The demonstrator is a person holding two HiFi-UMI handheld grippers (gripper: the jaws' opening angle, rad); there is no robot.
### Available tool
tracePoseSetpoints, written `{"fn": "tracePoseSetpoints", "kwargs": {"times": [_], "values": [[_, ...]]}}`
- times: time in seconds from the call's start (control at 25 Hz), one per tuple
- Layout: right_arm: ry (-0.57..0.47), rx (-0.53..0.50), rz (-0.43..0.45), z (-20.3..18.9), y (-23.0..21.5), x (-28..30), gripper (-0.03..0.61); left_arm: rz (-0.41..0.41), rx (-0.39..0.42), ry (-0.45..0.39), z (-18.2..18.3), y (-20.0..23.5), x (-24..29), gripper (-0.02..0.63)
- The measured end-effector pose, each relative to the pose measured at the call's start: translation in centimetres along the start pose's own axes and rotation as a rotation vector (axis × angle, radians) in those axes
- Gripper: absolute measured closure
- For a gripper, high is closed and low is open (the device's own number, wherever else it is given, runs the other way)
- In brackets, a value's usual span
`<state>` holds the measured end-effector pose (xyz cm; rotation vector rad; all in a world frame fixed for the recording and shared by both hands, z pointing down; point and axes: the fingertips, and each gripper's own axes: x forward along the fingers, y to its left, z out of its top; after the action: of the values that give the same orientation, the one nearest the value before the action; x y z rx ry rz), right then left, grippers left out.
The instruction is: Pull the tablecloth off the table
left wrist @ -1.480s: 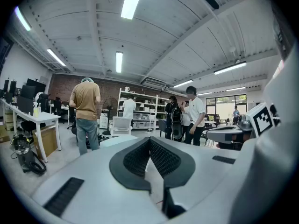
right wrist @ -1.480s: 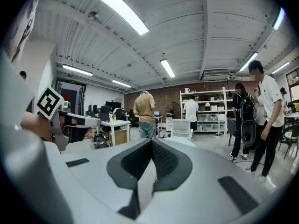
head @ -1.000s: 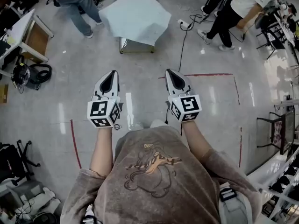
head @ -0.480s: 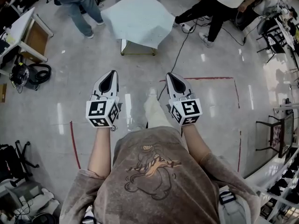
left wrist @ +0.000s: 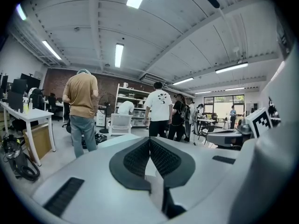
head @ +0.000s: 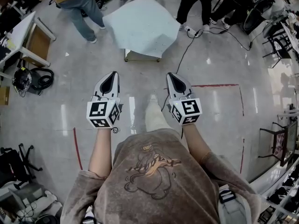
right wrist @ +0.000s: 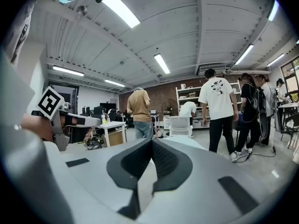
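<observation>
Tablecloth point(head: 140, 24) drapes the table point(head: 140, 56), untouched. My left claw point(head: 110, 76) and right claw point(head: 173, 77), both closed and empty, sit well short of the table. I judge this the approach; next I must reach the table, open and pinch the cloth's near edge

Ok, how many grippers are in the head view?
2: the left gripper sits left of centre, the right gripper right of centre, both short of the tablecloth, jaws shut and empty.
</observation>
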<state>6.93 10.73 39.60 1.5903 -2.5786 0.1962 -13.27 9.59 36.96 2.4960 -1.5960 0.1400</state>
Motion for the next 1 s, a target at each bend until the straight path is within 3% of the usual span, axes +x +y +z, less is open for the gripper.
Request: {"fn": "tracePoseSetpoints", "kwargs": {"times": [0.68, 1.0], "values": [[0.022, -0.023, 0.089, 4.9, -12.1, 15.4, 0.572, 0.059, -0.024, 0.004, 4.7, 3.9, 17.9, 0.595], [0.028, -0.025, 0.132, 5.5, -16.2, 20.0, 0.572, 0.106, -0.024, -0.012, 6.0, 4.8, 23.0, 0.595]]}}
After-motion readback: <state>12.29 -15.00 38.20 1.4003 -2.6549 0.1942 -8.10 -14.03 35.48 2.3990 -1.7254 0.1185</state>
